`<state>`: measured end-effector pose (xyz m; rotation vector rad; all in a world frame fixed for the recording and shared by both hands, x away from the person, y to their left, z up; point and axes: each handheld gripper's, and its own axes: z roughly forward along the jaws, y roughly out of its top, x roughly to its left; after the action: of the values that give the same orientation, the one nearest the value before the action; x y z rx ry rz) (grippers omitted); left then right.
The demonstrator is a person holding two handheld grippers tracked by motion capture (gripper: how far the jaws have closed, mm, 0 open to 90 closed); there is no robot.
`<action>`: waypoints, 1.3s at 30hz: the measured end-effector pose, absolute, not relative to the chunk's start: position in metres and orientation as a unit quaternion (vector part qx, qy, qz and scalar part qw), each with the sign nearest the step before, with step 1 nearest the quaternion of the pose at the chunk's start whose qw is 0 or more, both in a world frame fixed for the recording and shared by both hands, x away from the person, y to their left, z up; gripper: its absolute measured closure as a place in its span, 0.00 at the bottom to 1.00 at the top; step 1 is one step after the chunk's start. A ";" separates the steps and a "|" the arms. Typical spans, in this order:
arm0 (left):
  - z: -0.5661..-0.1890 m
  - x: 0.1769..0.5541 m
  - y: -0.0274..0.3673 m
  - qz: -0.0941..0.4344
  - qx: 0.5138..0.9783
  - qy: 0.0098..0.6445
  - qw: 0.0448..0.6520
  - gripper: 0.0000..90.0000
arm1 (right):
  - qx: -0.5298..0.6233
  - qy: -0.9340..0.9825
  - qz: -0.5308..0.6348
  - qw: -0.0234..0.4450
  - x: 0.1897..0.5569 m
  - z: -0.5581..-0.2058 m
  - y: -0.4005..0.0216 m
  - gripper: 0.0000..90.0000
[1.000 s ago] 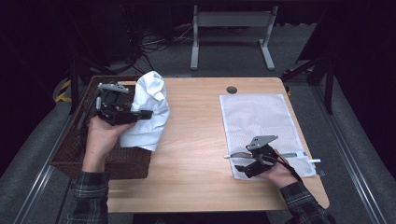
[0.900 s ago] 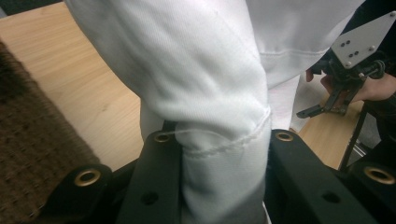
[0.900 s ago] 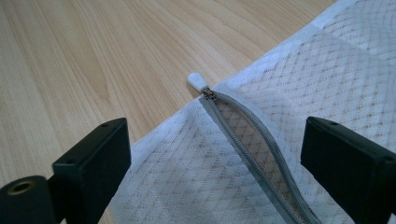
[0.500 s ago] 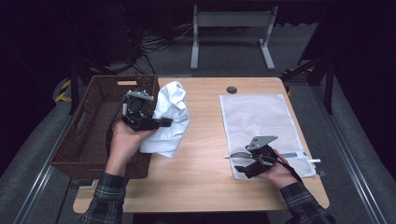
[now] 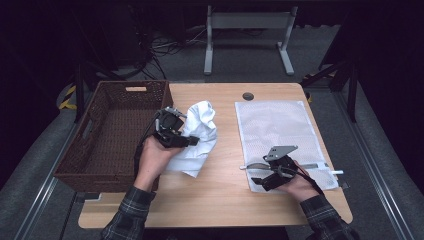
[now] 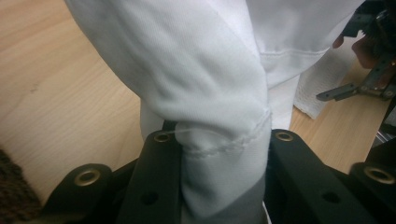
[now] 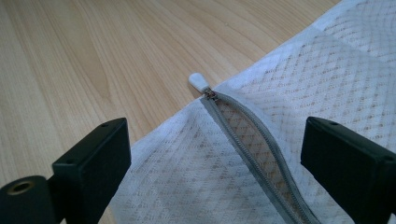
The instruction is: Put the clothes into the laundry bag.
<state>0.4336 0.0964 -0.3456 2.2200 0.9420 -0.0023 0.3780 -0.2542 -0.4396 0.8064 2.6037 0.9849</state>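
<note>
A white garment (image 5: 202,131) hangs crumpled over the wooden table (image 5: 225,200), just right of the basket. My left gripper (image 5: 192,142) is shut on it; in the left gripper view a seamed fold of the garment (image 6: 201,79) is pinched between the two black jaws of that gripper (image 6: 219,140). A white mesh laundry bag (image 5: 277,125) lies flat on the right half of the table. My right gripper (image 5: 252,175) rests at the bag's near edge, jaws open. In the right gripper view the open gripper (image 7: 219,137) straddles the bag's grey zipper (image 7: 252,144), which gapes partly open below its white pull tab (image 7: 198,81).
A dark wicker basket (image 5: 107,170) stands at the table's left edge, touching my left forearm. A round cable hole (image 5: 248,96) sits near the far table edge. A grey metal stand (image 5: 247,35) is on the floor behind the table. Bare wood lies between garment and bag.
My left hand has carried the white garment rightward and downward, from above the basket to over the table beside it. The right hand and the mesh bag have stayed put.
</note>
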 end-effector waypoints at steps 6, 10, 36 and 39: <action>-0.364 0.440 0.081 -0.004 0.873 0.361 0.328 0.83 | 0.275 0.891 0.339 0.122 0.378 -0.440 -0.255 0.11; -0.380 0.444 0.074 -0.007 0.877 0.371 0.306 0.83 | 0.274 0.892 0.339 0.121 0.378 -0.440 -0.255 0.10; -0.435 0.462 0.066 0.041 0.882 0.415 0.218 0.55 | 0.272 0.893 0.338 0.118 0.377 -0.441 -0.254 0.10; -0.434 0.462 0.066 0.046 0.882 0.415 0.221 0.44 | 0.271 0.894 0.338 0.118 0.377 -0.441 -0.254 0.10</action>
<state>0.4617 0.0659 -0.4340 2.4379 1.1462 0.1259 0.3772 -0.2543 -0.4414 0.7927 2.6136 0.9881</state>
